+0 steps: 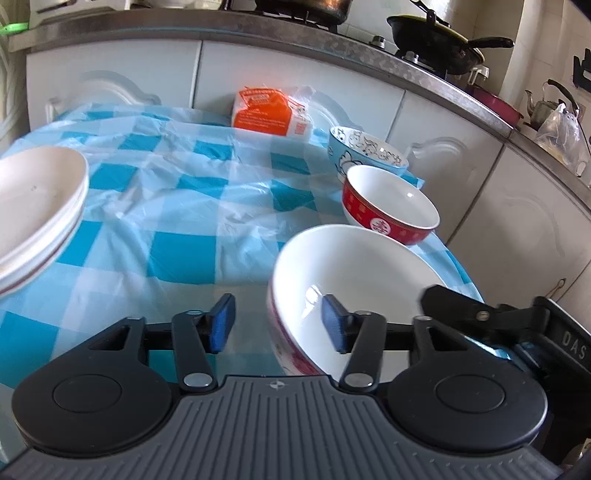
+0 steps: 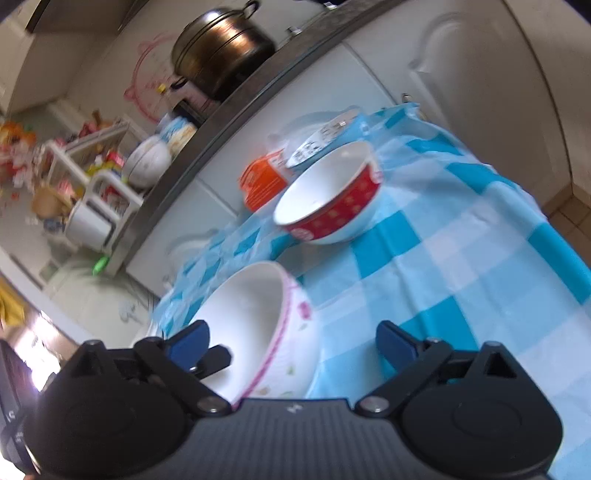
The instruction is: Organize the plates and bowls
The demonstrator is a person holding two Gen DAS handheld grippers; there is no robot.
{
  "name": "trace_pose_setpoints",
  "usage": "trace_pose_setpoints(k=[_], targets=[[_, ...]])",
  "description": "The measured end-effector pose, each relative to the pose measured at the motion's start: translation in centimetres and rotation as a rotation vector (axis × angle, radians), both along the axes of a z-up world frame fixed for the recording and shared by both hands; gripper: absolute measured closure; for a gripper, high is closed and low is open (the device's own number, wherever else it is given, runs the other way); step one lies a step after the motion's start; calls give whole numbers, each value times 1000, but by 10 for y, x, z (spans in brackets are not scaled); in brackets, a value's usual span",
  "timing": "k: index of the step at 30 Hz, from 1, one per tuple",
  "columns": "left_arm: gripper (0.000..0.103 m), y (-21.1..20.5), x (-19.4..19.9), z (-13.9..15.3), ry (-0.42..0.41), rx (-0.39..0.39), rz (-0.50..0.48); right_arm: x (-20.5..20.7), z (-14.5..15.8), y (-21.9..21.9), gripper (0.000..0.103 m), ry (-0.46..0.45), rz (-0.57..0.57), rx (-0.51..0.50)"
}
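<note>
White cabinet doors (image 1: 295, 74) are lining the far side under a grey countertop (image 1: 258, 27); a checked blue tablecloth (image 1: 166, 221) is covering the near table, daylight falling throughout.

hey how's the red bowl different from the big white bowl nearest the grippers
The red bowl is smaller than the big white bowl. Its outside is solid red with white marks; the big bowl's outside is white with pink decoration. The red bowl stands farther back, clear of both grippers; the big bowl's rim lies between their open jaws. Both are white inside and empty.
</note>
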State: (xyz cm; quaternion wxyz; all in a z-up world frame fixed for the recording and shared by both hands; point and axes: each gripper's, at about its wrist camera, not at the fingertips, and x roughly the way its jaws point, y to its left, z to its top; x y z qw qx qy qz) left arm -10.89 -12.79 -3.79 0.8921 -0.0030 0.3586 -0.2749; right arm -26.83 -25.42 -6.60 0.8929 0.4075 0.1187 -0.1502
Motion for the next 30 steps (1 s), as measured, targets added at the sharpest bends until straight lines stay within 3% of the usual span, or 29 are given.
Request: trace_pose_setpoints(k=[4,5,19,30], targets=[[6,4,0,7,-53,23,31,-10,-3,-3,1,-33,-33,-16],[4,5,0,9,-64,27,35,-11,-3,-3,1,-41,-36,-18],[0,11,17,12,-97,67,95,-25,-5,-12,1,-67,-84,-26],[0,-1,25,18,-104,81,45,-38,-5,-30,1,-67,-151,19]])
